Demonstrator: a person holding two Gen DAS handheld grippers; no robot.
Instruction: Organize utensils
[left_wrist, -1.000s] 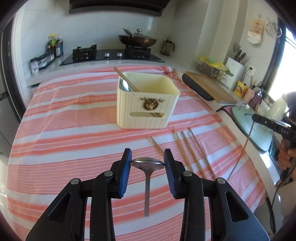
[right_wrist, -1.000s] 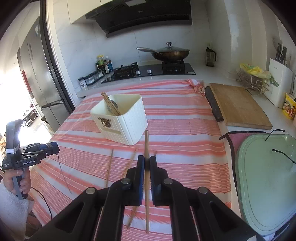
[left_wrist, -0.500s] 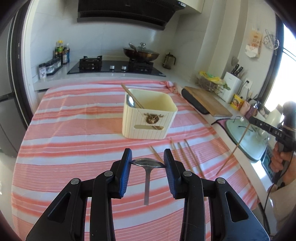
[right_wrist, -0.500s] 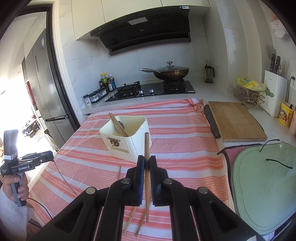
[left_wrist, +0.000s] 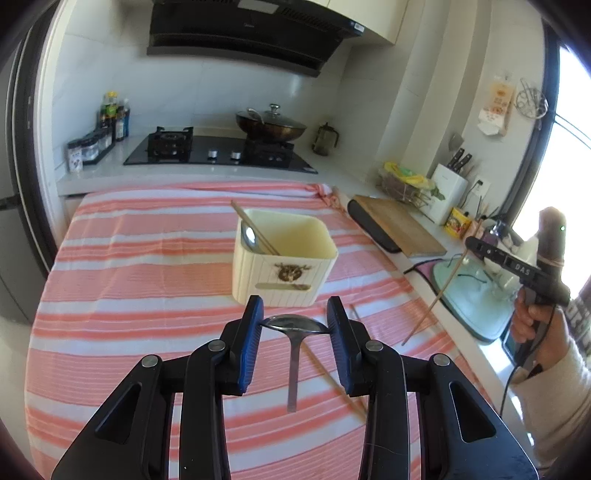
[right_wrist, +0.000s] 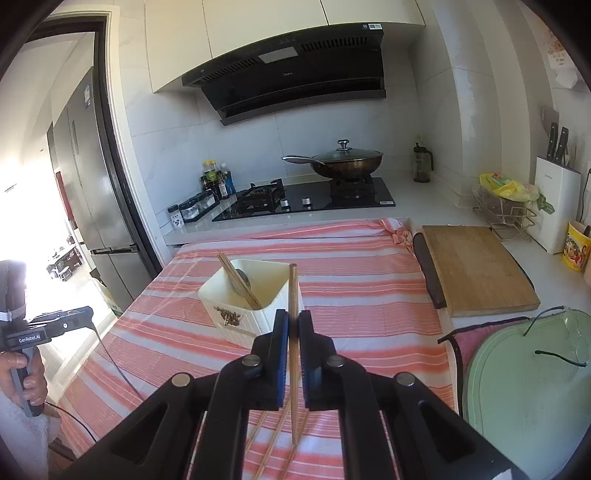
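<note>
A cream utensil box (left_wrist: 284, 254) stands mid-table with a spoon and chopsticks leaning inside; it also shows in the right wrist view (right_wrist: 251, 302). My left gripper (left_wrist: 294, 321) is shut on a metal spoon (left_wrist: 293, 332) by its bowl, handle hanging down, held above the cloth in front of the box. My right gripper (right_wrist: 293, 328) is shut on a wooden chopstick (right_wrist: 293, 350), held near upright above the table. Loose chopsticks (right_wrist: 273, 439) lie on the cloth below it, also in the left wrist view (left_wrist: 332, 380).
The table carries a pink striped cloth (left_wrist: 147, 266). A wooden cutting board (right_wrist: 476, 266) and a green board (right_wrist: 528, 387) lie on the right counter. A stove with a wok (right_wrist: 347, 162) is at the back. A knife block (right_wrist: 557, 206) stands far right.
Both grippers have risen and pulled back from the table with their loads; the box now looks farther and lower. The right gripper's chopstick has lifted clear of the loose ones.
</note>
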